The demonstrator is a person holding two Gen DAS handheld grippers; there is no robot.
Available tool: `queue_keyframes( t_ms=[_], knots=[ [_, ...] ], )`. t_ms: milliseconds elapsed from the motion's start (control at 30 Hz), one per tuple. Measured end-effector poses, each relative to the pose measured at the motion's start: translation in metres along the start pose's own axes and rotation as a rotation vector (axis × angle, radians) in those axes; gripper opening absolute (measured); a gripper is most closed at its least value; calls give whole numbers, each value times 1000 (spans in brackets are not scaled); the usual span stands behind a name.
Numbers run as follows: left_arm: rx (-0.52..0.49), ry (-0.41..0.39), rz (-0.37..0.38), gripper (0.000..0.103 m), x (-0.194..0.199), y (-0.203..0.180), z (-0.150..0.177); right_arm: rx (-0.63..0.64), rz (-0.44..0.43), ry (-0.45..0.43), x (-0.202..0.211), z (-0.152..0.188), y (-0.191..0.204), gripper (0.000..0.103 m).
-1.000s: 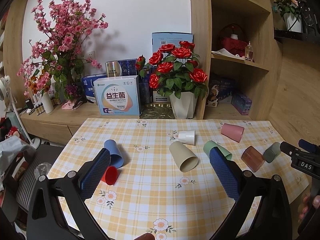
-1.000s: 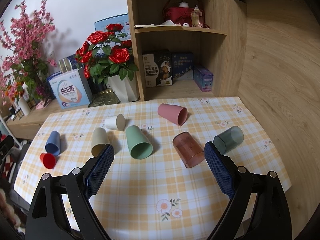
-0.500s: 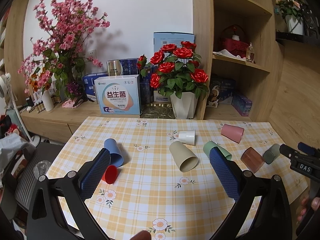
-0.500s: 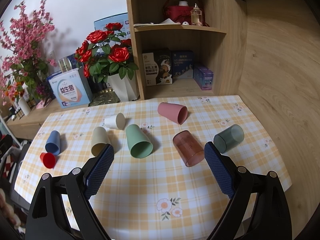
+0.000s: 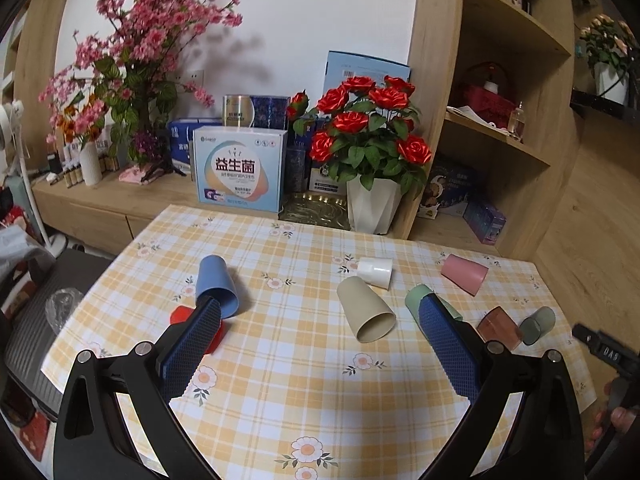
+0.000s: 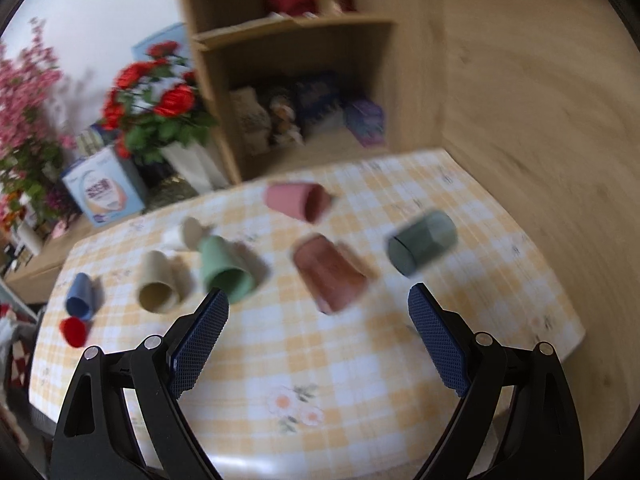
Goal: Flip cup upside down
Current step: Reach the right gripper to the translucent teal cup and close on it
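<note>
Several cups lie on their sides on the checked tablecloth (image 5: pixel 280 344): blue (image 5: pixel 216 286), red (image 5: pixel 182 314), beige (image 5: pixel 366 310), white (image 5: pixel 376 272), green (image 5: pixel 416 300), pink (image 5: pixel 464 274), brown translucent (image 5: pixel 498 328), grey-green (image 5: pixel 538 325). My left gripper (image 5: pixel 320 316) is open and empty above the table's near middle. My right gripper (image 6: pixel 318 304) is open and empty, hovering just short of the brown cup (image 6: pixel 328 274), with the green cup (image 6: pixel 224 270) to its left and the grey-green cup (image 6: pixel 422 246) to its right. The right wrist view is blurred.
A white pot of red roses (image 5: pixel 370 152) and a boxed product (image 5: pixel 239 168) stand behind the table. A wooden shelf unit (image 5: pixel 508 128) rises at the back right. Pink blossoms (image 5: pixel 132 60) stand at the left. The table's right edge (image 6: pixel 568 320) is near.
The right gripper has moved forward and tilted toward the brown and grey-green cups, blurring its view. The left gripper has shifted slightly. All cups lie as before.
</note>
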State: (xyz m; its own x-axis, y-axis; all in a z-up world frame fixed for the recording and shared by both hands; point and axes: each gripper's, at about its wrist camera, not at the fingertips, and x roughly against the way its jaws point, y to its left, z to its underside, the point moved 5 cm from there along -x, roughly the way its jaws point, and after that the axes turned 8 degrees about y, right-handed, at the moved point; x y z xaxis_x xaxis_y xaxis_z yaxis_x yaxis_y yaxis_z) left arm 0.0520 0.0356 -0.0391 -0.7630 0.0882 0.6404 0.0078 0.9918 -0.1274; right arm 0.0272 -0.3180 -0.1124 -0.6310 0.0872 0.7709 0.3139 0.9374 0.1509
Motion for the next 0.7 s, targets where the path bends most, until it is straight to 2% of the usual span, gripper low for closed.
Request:
queue_keyframes(
  t_ms=[267, 467, 567, 700],
  knots=[
    [-52, -13, 6, 97, -14, -1, 1, -172, 59, 68, -34, 11, -80, 89],
    [-60, -19, -4, 95, -23, -4, -2, -240, 68, 101, -66, -1, -112, 89],
    [-54, -6, -15, 90, -33, 0, -3, -270, 68, 121, -90, -12, -121, 89],
    [1, 28, -10, 89, -51, 13, -2, -348, 47, 153, -125, -30, -131, 89]
  ],
)
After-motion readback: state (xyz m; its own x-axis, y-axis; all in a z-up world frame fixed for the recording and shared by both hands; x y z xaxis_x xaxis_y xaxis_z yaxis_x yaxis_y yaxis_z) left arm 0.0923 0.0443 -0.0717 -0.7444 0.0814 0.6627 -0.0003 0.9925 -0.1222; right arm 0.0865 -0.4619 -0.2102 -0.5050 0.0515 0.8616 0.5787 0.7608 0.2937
